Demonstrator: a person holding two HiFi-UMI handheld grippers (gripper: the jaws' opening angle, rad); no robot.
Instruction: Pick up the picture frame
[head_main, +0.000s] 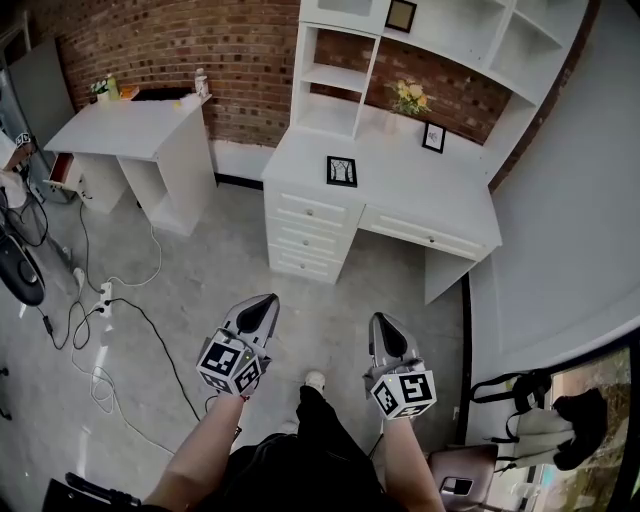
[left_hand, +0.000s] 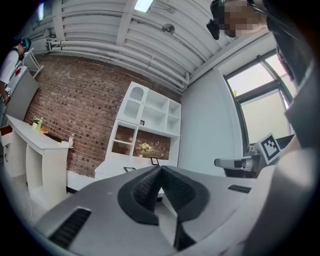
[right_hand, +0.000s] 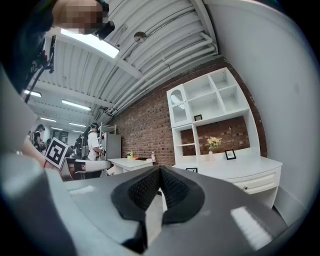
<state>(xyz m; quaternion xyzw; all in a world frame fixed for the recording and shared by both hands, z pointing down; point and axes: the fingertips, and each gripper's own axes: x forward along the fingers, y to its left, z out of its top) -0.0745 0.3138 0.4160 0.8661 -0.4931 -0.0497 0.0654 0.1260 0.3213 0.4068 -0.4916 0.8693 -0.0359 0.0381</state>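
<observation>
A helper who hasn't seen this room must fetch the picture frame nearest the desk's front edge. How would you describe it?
Find the white shelved desk against the brick wall. On its top, above the stack of drawers, stands a black picture frame. It alone sits near the front edge; a second frame stands back by the yellow flowers, a third frame up on a shelf.

left hand-held gripper, right one level (both closed)
</observation>
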